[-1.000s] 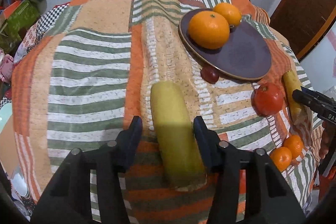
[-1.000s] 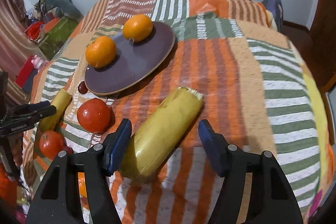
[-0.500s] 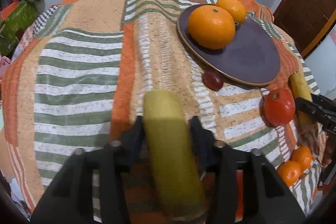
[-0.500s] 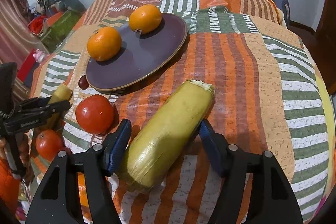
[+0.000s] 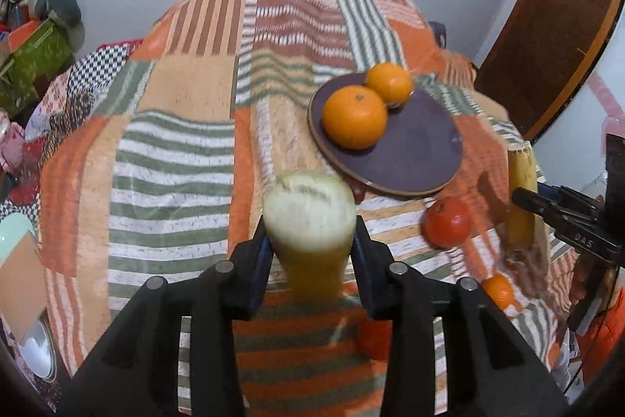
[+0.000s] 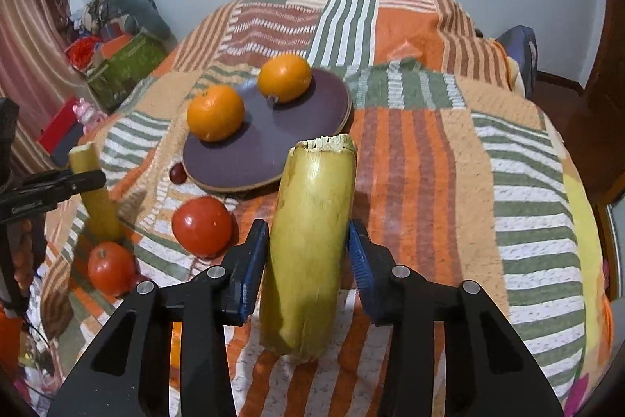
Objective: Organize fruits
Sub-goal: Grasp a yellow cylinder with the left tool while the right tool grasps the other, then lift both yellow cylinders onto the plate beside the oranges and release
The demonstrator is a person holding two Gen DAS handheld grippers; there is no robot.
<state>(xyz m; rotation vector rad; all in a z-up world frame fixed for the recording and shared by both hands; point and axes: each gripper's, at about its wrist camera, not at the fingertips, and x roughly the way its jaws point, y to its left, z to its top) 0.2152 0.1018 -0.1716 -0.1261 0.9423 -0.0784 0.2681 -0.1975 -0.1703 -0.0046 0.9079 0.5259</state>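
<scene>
My left gripper is shut on a yellow cut stalk piece and holds it tilted up off the blanket. My right gripper is shut on a second yellow stalk piece, raised upright. Each held piece shows in the other view: the left one in the right wrist view, the right one in the left wrist view. A dark purple plate holds two oranges; it also shows in the right wrist view.
Tomatoes and a small dark fruit lie on the striped blanket near the plate. Small oranges lie at the blanket's edge. Boxes and clutter stand beside the bed.
Both grippers closed on their stalk pieces and lifted them off the blanket, tipping them upright.
</scene>
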